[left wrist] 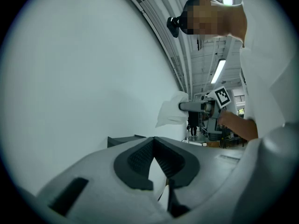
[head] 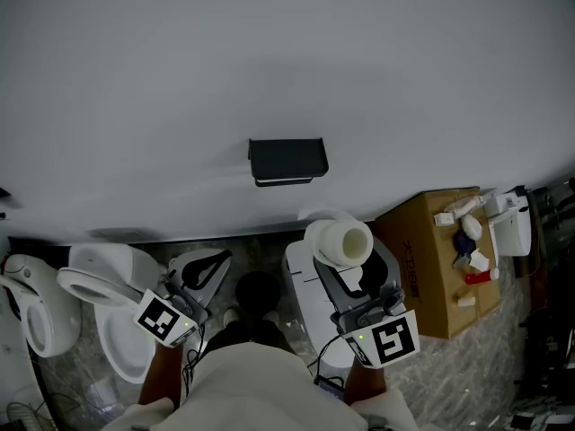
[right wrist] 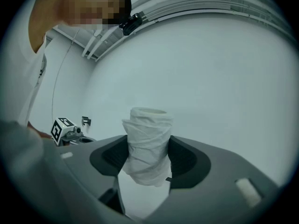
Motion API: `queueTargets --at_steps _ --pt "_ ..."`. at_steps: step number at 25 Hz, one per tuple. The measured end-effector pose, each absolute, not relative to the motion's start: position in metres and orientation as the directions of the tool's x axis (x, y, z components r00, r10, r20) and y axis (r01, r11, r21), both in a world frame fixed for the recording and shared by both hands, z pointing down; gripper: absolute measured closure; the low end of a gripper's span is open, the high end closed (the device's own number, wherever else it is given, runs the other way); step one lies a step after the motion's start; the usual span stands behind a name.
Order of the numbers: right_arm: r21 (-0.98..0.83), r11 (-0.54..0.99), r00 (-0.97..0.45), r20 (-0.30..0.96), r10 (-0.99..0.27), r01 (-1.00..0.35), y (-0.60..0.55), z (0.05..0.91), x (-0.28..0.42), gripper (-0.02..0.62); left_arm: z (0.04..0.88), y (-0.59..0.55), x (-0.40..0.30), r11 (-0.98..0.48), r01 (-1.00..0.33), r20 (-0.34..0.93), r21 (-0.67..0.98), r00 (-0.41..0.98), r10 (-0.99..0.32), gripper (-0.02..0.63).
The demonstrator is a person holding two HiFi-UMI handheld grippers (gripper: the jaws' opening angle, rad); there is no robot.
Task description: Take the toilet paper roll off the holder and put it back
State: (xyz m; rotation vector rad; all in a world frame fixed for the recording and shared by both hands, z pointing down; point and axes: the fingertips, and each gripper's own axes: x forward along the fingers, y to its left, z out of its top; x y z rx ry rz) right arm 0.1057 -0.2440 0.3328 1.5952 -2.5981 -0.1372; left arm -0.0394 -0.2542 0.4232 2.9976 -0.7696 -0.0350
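The left hand-held gripper has its dark padded jaws pressed together at the tips with nothing between them. Beyond them are a white wall and the dark holder. Farther right, the right hand-held gripper has the toilet paper roll at its tip.

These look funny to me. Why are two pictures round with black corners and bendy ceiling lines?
Left and right gripper views: a wide-angle lens gives the round edge, black corners and bent lines. Head view: dim, flat light, faint shadows on the wall. Right gripper view: toilet paper roll sharp.
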Motion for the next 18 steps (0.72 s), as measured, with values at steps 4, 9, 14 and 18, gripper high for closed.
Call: queueTargets --at_steps 4,9,14,18 --pt "0.124 0.432 -0.432 0.026 -0.901 -0.893 -0.245 0.333 0.108 0.325 0.423 -0.252 -0.040 -0.874 -0.482 -0.011 0.051 0.875 -0.484 0.603" --pt "0.124 0.429 -0.430 0.020 -0.903 -0.895 -0.244 0.331 0.107 0.325 0.423 -0.251 -0.043 -0.874 -0.484 -0.014 0.050 0.874 -0.485 0.603" --pt "0.130 0.424 -0.426 0.015 -0.905 -0.896 -0.247 0.329 0.108 0.325 0.424 -0.251 -0.043 -0.875 -0.482 -0.013 0.051 0.875 -0.483 0.603" --pt "0.145 0.424 -0.427 0.011 -0.904 -0.894 -0.255 0.327 0.109 0.325 0.424 -0.251 -0.042 -0.875 -0.482 -0.012 0.052 0.875 -0.483 0.603"
